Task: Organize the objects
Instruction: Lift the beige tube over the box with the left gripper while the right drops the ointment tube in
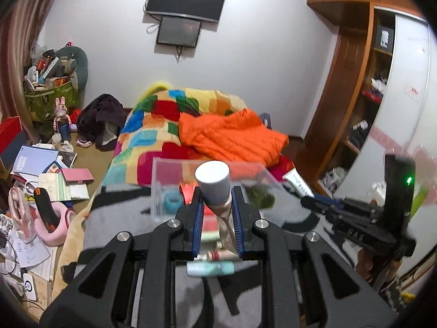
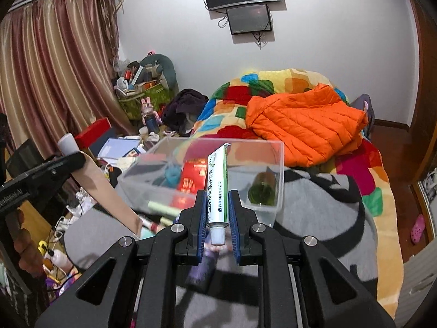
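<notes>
I am holding the left gripper (image 1: 217, 210) clamped on a beige tube with a white cap (image 1: 212, 183), cap end pointing away from me and raised in the air on the near side of the clear plastic box (image 1: 159, 188). I am holding the right gripper (image 2: 217, 213) squeezed on a white-and-green ointment tube (image 2: 218, 183), its white cap toward me and its crimped end rising in front of the box's near wall. The box is sitting on the grey blanket (image 2: 314, 207) on the bed, on the near side of the orange jacket (image 2: 303, 125). Inside the box I am seeing a dark green bottle (image 2: 263, 188) lying at its right end, a red packet (image 2: 192, 176) near the middle and a teal roll (image 1: 172, 203) toward the left. Just in front of the box, a few more tubes (image 1: 210, 268) are lying on the blanket beneath the left gripper.
</notes>
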`<state>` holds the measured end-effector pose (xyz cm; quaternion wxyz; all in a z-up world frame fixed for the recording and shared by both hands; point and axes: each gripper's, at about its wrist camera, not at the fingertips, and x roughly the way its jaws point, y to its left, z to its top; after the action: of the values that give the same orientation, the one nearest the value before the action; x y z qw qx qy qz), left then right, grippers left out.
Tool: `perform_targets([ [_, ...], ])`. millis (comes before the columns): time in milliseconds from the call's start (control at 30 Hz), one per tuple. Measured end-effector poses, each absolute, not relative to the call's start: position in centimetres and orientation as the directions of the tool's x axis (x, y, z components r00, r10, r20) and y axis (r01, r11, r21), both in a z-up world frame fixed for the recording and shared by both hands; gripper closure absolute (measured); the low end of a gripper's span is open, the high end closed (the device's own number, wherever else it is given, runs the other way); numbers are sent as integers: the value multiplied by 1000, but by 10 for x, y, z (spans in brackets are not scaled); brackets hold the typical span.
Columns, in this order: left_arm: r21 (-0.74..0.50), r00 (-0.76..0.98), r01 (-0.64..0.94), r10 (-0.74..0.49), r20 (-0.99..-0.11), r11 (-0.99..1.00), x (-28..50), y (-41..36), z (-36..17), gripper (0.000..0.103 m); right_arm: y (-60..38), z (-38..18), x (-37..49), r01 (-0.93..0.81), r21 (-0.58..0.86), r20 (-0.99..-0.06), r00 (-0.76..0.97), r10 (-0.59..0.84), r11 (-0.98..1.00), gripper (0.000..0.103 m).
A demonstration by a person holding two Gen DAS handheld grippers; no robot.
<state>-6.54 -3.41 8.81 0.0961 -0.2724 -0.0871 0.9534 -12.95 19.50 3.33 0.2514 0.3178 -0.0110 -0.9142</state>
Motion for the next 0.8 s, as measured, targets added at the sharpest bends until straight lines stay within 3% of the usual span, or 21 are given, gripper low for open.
perform_targets([
  [433, -139, -871, -74, 131, -474, -988, -121, -32, 105, 84, 168, 29, -188, 435, 178, -607, -657, -446, -883, 89],
  [600, -97, -850, -18, 66, -522, -995, -154, -25, 79, 84, 155, 9, -210, 451, 172, -663, -605, -442, -876, 89],
  [800, -115, -796, -66, 121, -592, -991, -175, -15, 45, 84, 143, -14, -221, 478, 144, -707, -564, -428, -867, 89],
])
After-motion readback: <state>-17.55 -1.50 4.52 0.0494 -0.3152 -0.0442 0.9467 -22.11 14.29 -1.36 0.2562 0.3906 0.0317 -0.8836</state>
